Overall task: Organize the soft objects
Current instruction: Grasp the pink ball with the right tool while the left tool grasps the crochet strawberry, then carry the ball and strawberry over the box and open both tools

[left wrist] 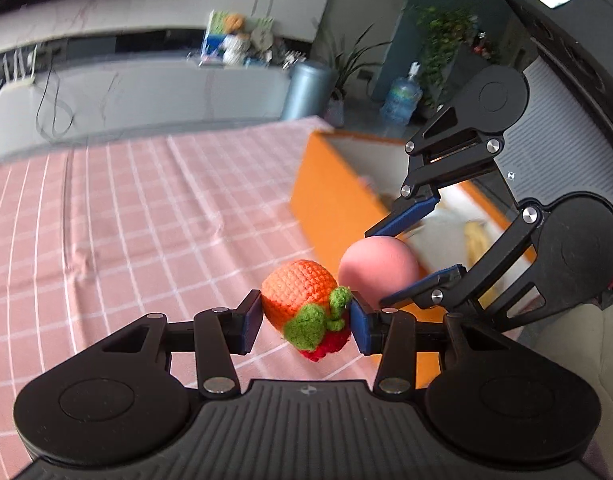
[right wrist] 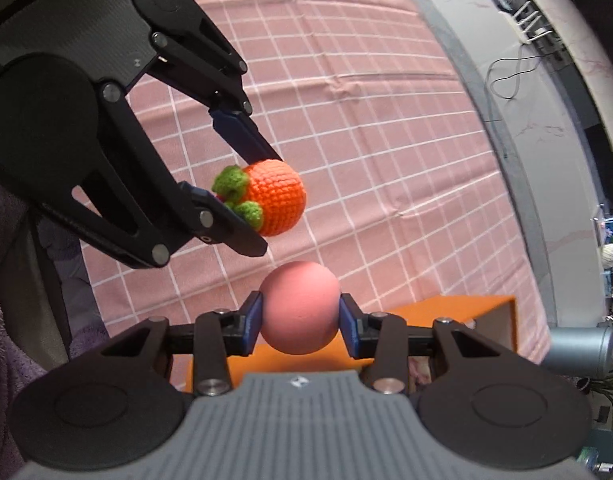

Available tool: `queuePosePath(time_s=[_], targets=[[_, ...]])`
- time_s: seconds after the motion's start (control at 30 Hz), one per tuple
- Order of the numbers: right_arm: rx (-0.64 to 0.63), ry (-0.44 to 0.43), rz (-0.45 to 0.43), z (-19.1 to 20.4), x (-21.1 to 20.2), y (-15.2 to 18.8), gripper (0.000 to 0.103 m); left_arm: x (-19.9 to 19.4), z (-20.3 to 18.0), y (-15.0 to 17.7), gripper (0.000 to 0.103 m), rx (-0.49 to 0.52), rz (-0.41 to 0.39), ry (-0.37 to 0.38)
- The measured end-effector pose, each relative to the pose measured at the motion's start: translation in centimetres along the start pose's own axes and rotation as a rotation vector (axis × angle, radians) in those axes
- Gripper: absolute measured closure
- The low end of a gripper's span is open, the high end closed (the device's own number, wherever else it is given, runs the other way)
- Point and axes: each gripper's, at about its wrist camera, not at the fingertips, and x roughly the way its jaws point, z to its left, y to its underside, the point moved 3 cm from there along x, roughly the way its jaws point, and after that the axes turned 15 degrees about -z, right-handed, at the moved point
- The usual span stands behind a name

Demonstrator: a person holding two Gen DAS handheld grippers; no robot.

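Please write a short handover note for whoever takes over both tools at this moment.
Left tool: shut on the crocheted orange fruit, held in the air above the pink checked cloth.
Right tool: shut on the pink ball, held in the air near the orange box.
Done: both soft items are picked up; the box already holds a few items, too blurred to name.
Left: carry both over the open box and release them inside, probably the ball first, since it looks nearer.
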Motion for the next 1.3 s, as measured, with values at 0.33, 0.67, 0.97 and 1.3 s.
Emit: queuePosePath(time_s=[0.33,0.67,0.97,1.3], targets=[[0.121,0.119,0.015,-0.3,-7.4,5.5,0.063,-1.1,-8.0,-3.2,0.052,0.123,-0.061,0.13],[0.431,0.175,0.081,-2.6,-8.0,15.0,0.062,5.8,-14.5,-2.4,0.051,0.154,0.083,0.28],[0.616,0.102,0.096,-4.2,-4.4,19.2,0.06,11.9,-15.6,-1.0,0.051,0.129,0.257,0.288],[0.649,0.074,0.101,-4.1,-3.3,20.7,0.055,14.6,-15.4,0.7,0.05,0.103,0.355,0.25]])
